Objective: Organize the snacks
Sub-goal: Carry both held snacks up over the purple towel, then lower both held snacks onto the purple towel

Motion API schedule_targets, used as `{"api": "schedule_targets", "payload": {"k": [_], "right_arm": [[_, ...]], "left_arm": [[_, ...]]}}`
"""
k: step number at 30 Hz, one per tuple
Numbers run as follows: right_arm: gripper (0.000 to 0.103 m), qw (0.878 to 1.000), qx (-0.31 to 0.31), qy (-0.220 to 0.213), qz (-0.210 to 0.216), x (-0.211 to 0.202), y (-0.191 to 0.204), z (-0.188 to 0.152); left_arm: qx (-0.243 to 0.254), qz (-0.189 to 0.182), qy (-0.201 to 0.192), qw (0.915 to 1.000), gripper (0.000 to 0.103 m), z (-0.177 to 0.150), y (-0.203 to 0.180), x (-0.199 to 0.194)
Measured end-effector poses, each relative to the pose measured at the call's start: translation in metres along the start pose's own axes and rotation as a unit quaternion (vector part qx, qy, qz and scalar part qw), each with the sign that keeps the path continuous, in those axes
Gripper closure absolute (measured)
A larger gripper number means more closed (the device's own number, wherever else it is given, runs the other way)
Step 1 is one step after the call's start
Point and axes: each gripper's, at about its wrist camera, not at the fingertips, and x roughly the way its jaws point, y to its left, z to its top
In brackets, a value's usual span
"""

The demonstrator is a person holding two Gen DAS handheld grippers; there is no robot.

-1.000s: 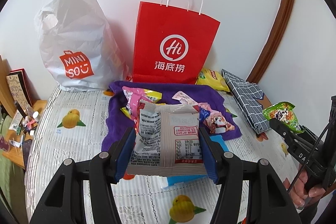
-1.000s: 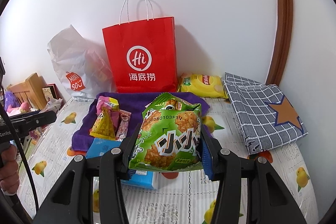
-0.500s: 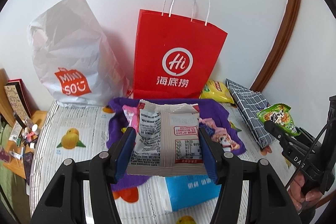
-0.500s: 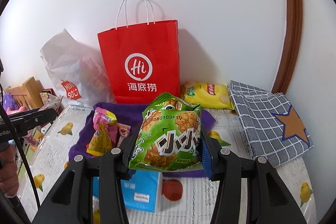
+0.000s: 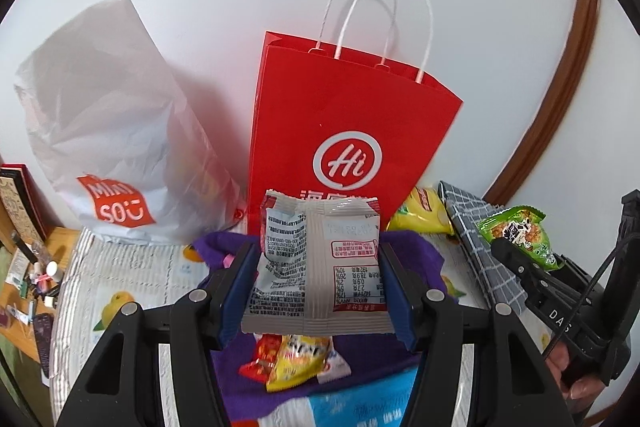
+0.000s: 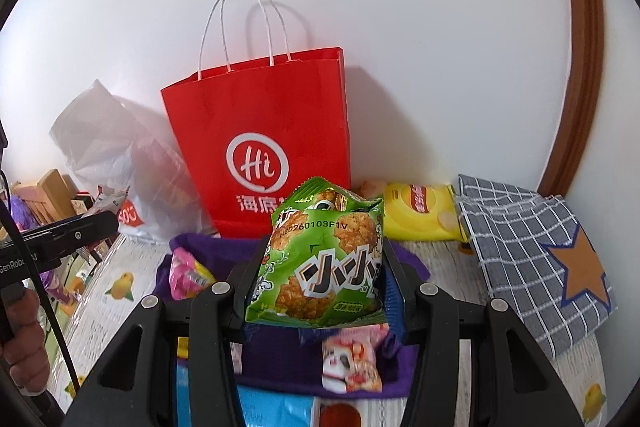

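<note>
Carrying step, by the look of it: two packets lifted and aimed at the red paper bag [image 5: 344, 131]; left gripper [image 5: 318, 287] clamped on a grey-white snack packet [image 5: 320, 259], pads pressing both side edges, packet held upright with its printed back to the camera; right gripper [image 6: 316, 275] clamped likewise on a green snack packet [image 6: 324, 255], puffy, tilted slightly; seen from the left wrist view as a green shape off to the right, above a hand on the handle.

Red bag upright against the white wall, mouth apparently open at the top beneath white cord handles, standing just behind a purple cloth [image 6: 208, 251]; white plastic shopping bag [image 5: 108, 131] slumped beside it on the left; loose snacks below both grippers on the cloth, among them a pink packet [image 6: 188, 275] and a yellow and red packet [image 5: 296, 355]; yellow chip bag [image 6: 420, 211] near the wall, touching a grey checked cloth [image 6: 528, 247]; blue box edge at the bottom of both views.

Likely next: raise each packet above the rim, clear of the cord handles, then release over the mouth; rim higher than both packets now, so a lift needed first; one at a time safer, since a narrow opening could crowd two grippers; thin paper walls apt to tip if nudged.
</note>
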Motion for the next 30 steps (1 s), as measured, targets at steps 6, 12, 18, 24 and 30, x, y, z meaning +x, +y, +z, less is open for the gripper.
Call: {"api": "schedule_targets", "payload": {"k": [6, 12, 18, 24, 30], "right_arm": [[0.054, 1.000, 0.003, -0.001, 0.015, 0.026, -0.001, 0.009], [0.054, 0.999, 0.001, 0.046, 0.017, 0.071, -0.005, -0.005], [0.054, 0.997, -0.001, 0.078, 0.010, 0.091, -0.018, -0.017], [0.054, 0.995, -0.008, 0.095, 0.003, 0.099, -0.024, -0.023], [0.054, 0.994, -0.018, 0.107, 0.008, 0.105, -0.020, -0.025]], "left_arm": [[0.002, 0.027, 0.007, 0.9996, 0.046, 0.007, 0.014, 0.027], [-0.021, 0.045, 0.010, 0.9987, 0.046, 0.007, 0.040, 0.037], [-0.062, 0.053, 0.023, 0.9964, 0.046, 0.007, 0.068, 0.047], [-0.079, 0.051, 0.027, 0.9952, 0.045, 0.007, 0.079, 0.049], [-0.071, 0.052, 0.034, 0.9955, 0.045, 0.007, 0.073, 0.054]]}}
